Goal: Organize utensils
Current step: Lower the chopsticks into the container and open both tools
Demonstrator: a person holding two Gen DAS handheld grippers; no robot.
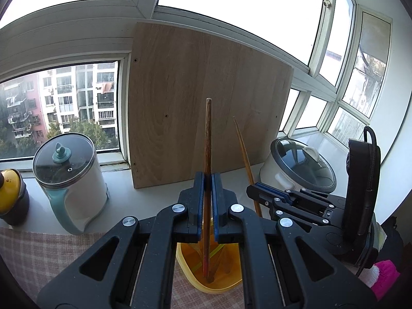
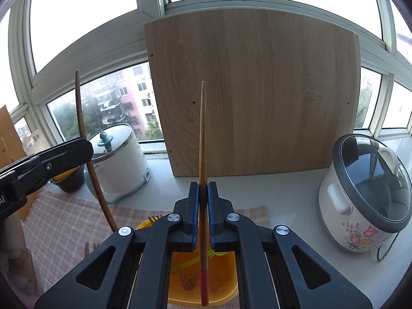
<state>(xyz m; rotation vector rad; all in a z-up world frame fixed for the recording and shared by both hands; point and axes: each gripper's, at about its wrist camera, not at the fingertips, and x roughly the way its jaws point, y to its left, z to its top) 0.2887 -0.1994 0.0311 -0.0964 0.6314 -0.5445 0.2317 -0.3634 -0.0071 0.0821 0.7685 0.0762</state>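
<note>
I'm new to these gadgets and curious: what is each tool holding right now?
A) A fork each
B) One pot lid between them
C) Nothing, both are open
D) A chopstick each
D: the left tool is shut on a dark wooden chopstick, and the right tool is shut on a lighter chopstick, both above the yellow container.

A chopstick stands upright between the closed jaws of the left hand-held gripper, its lower end over a tub of utensils directly below. Just to its right, the right hand-held gripper grips a second chopstick above the same tub. Ahead, a board leans against the window; a lidded pot sits ahead-left on the surface, a rice cooker ahead-right.
</note>
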